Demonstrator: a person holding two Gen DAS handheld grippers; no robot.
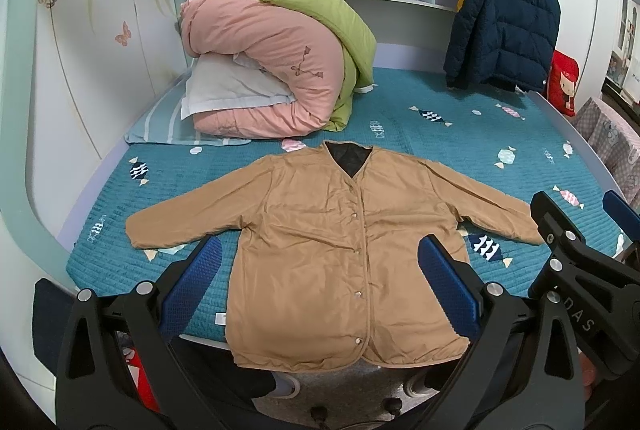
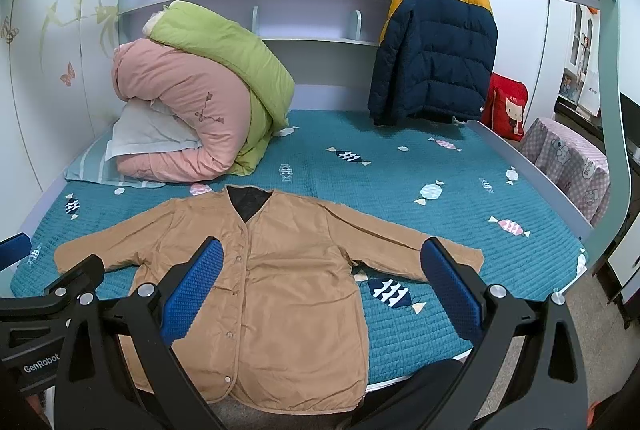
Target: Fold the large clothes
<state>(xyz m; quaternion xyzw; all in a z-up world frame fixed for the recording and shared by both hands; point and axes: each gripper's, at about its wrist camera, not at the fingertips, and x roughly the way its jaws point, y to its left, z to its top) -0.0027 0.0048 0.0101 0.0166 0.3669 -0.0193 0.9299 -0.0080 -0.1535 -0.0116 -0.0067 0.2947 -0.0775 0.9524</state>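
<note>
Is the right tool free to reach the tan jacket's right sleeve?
Probably yes. The right tool is open and empty, and the sleeve of the tan jacket lies flat with nothing on it.

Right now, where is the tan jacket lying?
In both views the tan jacket lies flat on the teal bed cover, sleeves spread, at the near edge, its hem hanging over. The folded quilts sit behind it to the left.

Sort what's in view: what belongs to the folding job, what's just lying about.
Job: tan jacket, spread flat, snapped shut; left gripper and right gripper, both open.

Lying about: pink quilt, green quilt, pillow, hanging puffer jacket, red cushion.
</note>
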